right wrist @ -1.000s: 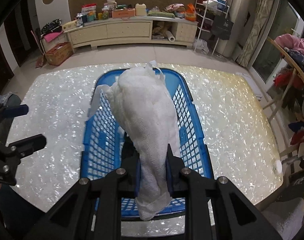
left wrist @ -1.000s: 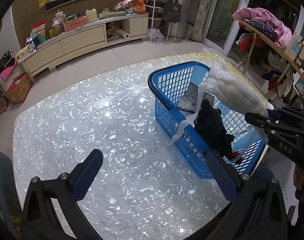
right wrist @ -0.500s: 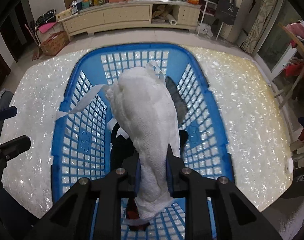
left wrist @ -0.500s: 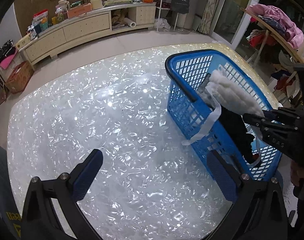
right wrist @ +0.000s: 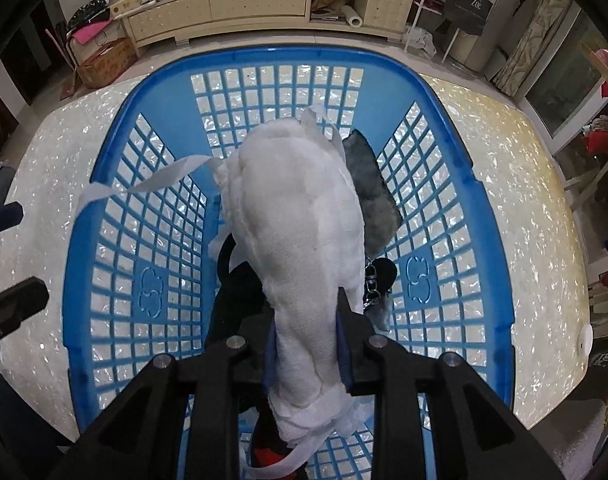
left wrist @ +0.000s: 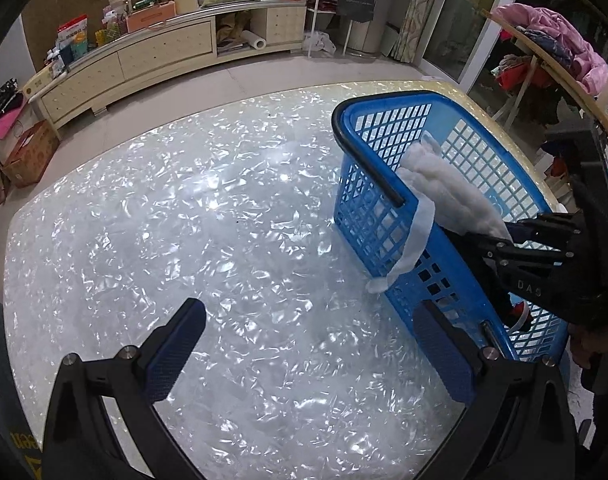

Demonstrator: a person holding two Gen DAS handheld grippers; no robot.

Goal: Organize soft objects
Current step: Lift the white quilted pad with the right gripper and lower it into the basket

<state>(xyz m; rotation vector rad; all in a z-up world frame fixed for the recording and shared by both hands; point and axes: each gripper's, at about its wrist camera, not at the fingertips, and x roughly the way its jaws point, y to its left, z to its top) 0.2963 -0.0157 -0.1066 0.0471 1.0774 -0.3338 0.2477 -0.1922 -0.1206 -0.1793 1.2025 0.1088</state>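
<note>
My right gripper (right wrist: 306,320) is shut on a white gauze cloth (right wrist: 299,220) and holds it low inside the blue plastic basket (right wrist: 103,216). A loose white strip (right wrist: 159,178) of the cloth hangs over the basket's left wall. A grey cloth (right wrist: 372,188) and a black soft item (right wrist: 239,292) lie in the basket under it. In the left wrist view the basket (left wrist: 380,216) stands at the right, with the white cloth (left wrist: 448,188) and the right gripper (left wrist: 504,240) in it. My left gripper (left wrist: 308,352) is open and empty above the table, left of the basket.
The pearly white table (left wrist: 183,220) carries the basket. A cream sideboard (left wrist: 155,56) with boxes and bottles stands along the far wall. A rack with pink and red clothes (left wrist: 552,36) is at the right. A cardboard box (left wrist: 27,156) sits on the floor at the left.
My right gripper has lowered the white cloth from above the basket rim down into the basket. The left gripper has drawn a little closer to the basket and stayed open.
</note>
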